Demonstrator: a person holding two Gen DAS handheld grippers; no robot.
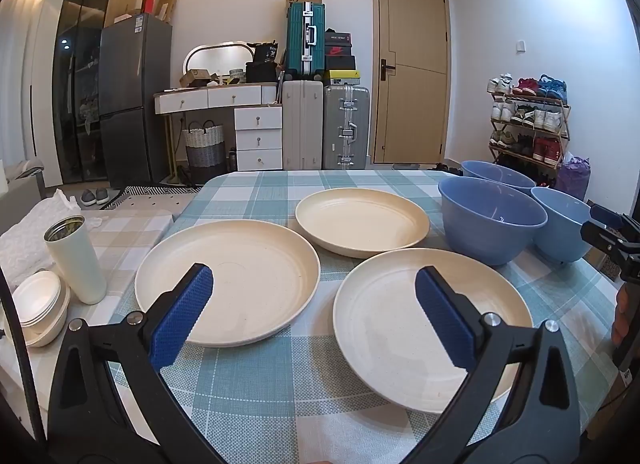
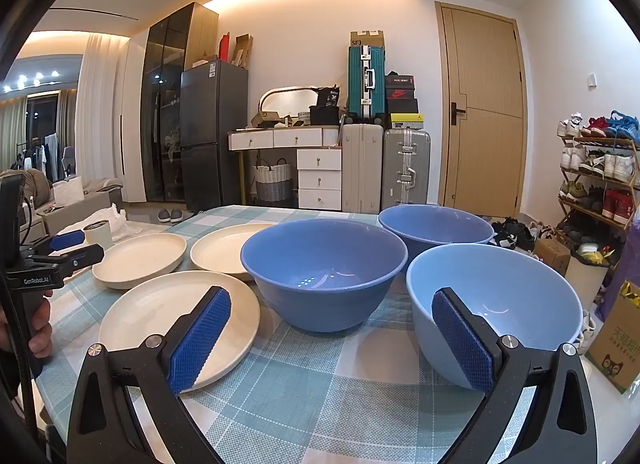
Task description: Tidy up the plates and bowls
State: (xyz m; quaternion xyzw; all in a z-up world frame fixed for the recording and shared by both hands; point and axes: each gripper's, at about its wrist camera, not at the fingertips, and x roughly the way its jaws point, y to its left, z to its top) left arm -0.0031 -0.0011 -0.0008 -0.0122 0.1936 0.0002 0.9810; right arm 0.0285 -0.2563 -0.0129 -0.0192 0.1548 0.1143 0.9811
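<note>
Three cream plates lie on the checked tablecloth: one at the left (image 1: 228, 280), one further back (image 1: 362, 220), one nearest (image 1: 400, 324). To their right stand three blue bowls: a middle one (image 2: 324, 264), a far one (image 2: 436, 224) and a paler near one (image 2: 500, 296). My left gripper (image 1: 314, 284) hovers open above the gap between the two near plates, holding nothing. Open and empty too, my right gripper (image 2: 331, 300) hangs in front of the middle bowl, its right finger before the pale bowl. Each gripper shows at the edge of the other view: the left (image 2: 76, 250), the right (image 1: 598, 226).
A white tumbler (image 1: 76, 260) and a stack of small white bowls (image 1: 38, 304) stand on the left side surface. A cardboard box (image 2: 616, 344) sits off the table's right edge. Suitcases, a dresser and a shoe rack line the far wall.
</note>
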